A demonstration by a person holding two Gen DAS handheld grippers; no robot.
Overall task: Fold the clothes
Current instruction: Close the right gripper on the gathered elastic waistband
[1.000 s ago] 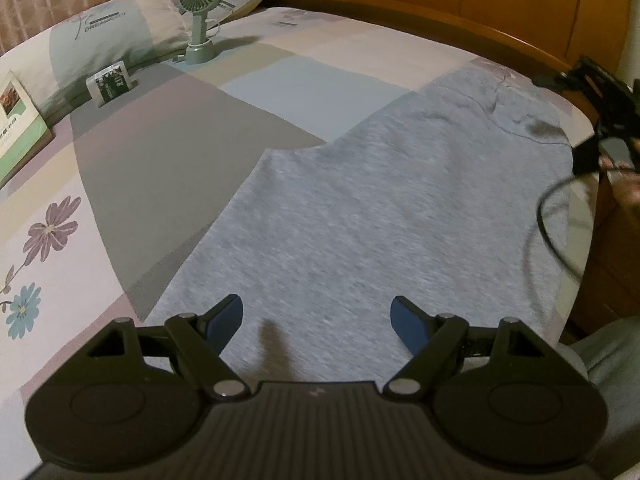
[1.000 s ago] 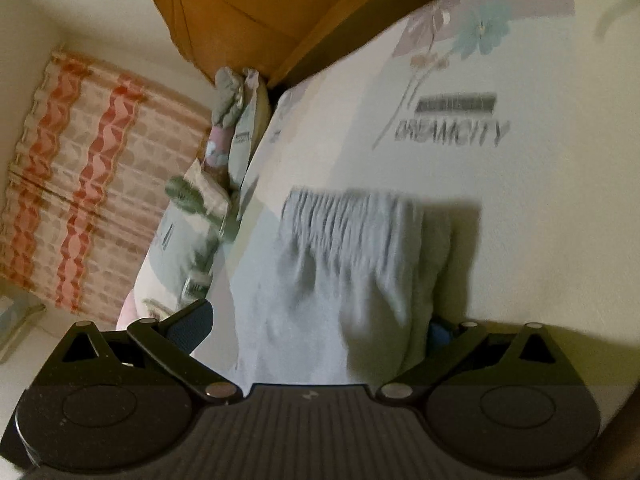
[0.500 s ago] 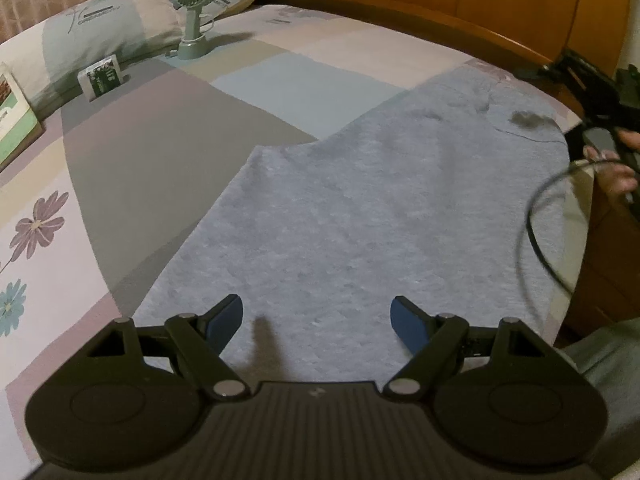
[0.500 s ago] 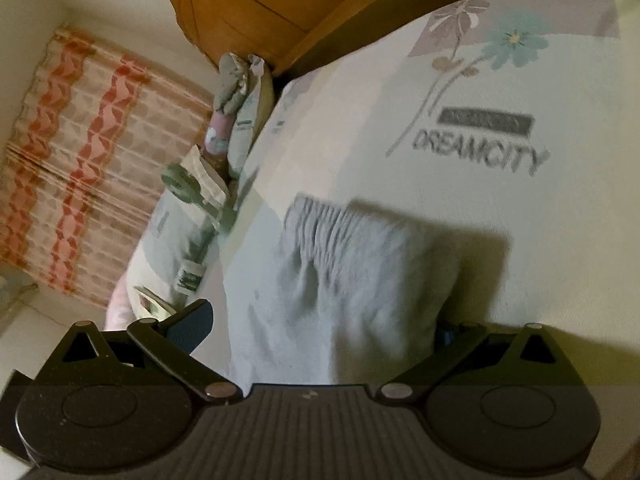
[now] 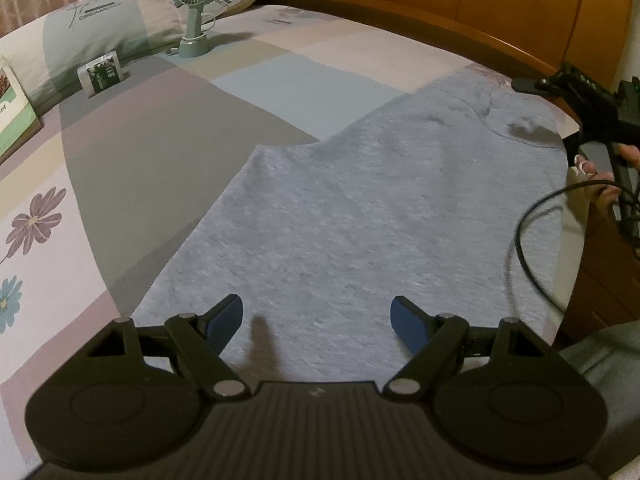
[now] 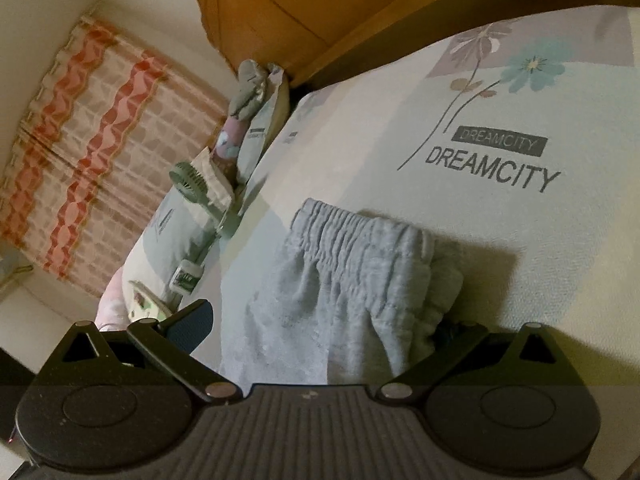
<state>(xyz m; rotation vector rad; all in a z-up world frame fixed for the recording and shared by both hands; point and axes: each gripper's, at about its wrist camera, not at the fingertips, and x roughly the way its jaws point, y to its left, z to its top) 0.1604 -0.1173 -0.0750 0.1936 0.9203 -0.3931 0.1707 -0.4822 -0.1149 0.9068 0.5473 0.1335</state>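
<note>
Grey sweatpants (image 5: 360,208) lie spread flat on the bed (image 5: 168,148), their elastic waistband (image 6: 360,228) at the far end near the wooden bed frame (image 5: 440,20). The left gripper (image 5: 318,320) hovers over the near end of the cloth, jaws spread wide and empty. The right gripper (image 6: 320,320) sits at the waistband with fabric bunched between its spread jaws; whether they press on it cannot be told. A small green fan (image 5: 198,8) stands by the pillow (image 5: 92,28).

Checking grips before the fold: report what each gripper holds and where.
Left gripper: nothing, open above the grey garment. Right gripper: fingers spread around the waistband, not pinching it.
</note>
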